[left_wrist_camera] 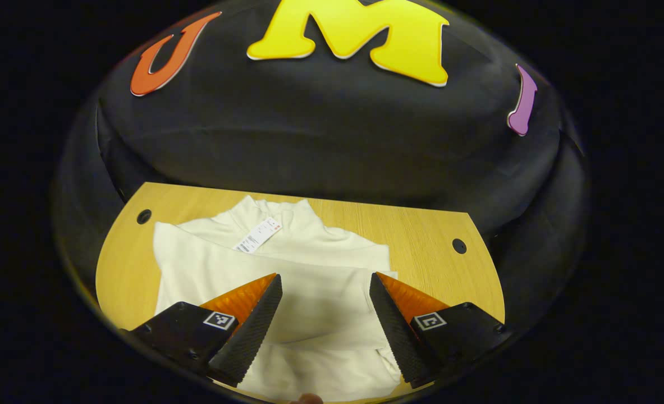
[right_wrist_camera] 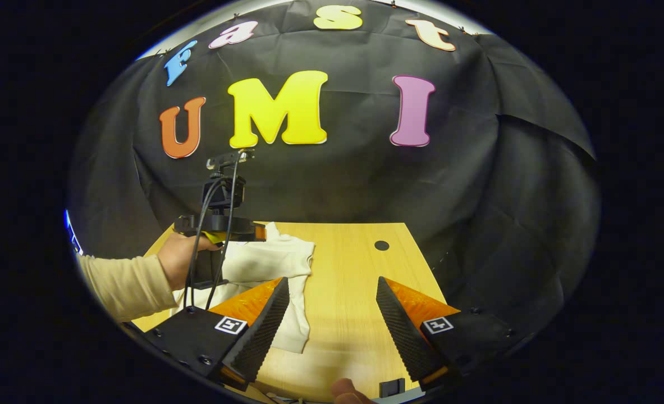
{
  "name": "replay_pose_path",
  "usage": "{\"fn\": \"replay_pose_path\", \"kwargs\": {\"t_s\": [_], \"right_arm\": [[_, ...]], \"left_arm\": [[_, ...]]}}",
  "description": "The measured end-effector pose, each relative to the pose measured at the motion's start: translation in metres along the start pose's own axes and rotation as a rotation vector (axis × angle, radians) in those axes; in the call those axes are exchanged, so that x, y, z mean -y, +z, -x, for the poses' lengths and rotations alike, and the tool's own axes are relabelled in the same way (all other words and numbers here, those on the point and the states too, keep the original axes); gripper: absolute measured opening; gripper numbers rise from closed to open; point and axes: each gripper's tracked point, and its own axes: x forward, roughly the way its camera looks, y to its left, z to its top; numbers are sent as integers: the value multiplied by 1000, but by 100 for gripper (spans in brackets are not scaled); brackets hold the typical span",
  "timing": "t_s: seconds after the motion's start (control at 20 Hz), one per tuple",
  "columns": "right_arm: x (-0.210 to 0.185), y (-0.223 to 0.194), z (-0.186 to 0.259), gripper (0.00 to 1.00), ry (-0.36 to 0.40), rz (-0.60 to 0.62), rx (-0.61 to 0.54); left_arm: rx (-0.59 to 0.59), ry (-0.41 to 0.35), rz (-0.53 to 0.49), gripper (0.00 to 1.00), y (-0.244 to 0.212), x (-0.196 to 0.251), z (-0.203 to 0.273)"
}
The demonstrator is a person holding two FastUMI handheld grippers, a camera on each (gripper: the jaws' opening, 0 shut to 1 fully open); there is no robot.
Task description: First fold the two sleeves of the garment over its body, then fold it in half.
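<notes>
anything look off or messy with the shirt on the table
Nothing damaged or spilled. The cream high-neck garment lies flat on the wooden table, with a paper tag still attached at the collar.

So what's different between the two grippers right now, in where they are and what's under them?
The left gripper hangs over the white garment, cloth showing between its fingers; the right gripper hangs beside the garment, bare wooden table between its fingers. The right gripper view also shows the left one, held by a hand. Both are open and grip nothing.
</notes>
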Motion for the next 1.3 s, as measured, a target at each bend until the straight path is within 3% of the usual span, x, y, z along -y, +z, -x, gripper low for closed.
{"fn": "replay_pose_path", "kwargs": {"t_s": [0.25,0.45,0.85,1.1,1.3], "right_arm": [[-43,1,-2,98,53,46,30],[-80,-9,-9,98,102,68,12],[-121,-49,-41,98,134,87,-90],[-126,-87,-71,98,106,80,-196],[-115,-136,-101,98,52,81,-319]], "left_arm": [[164,46,21,99,24,-62,82],[186,154,-10,99,-2,-133,137],[41,263,104,99,-98,-221,176],[-82,265,161,99,-144,-247,165],[-251,233,207,99,-189,-248,145]]}}
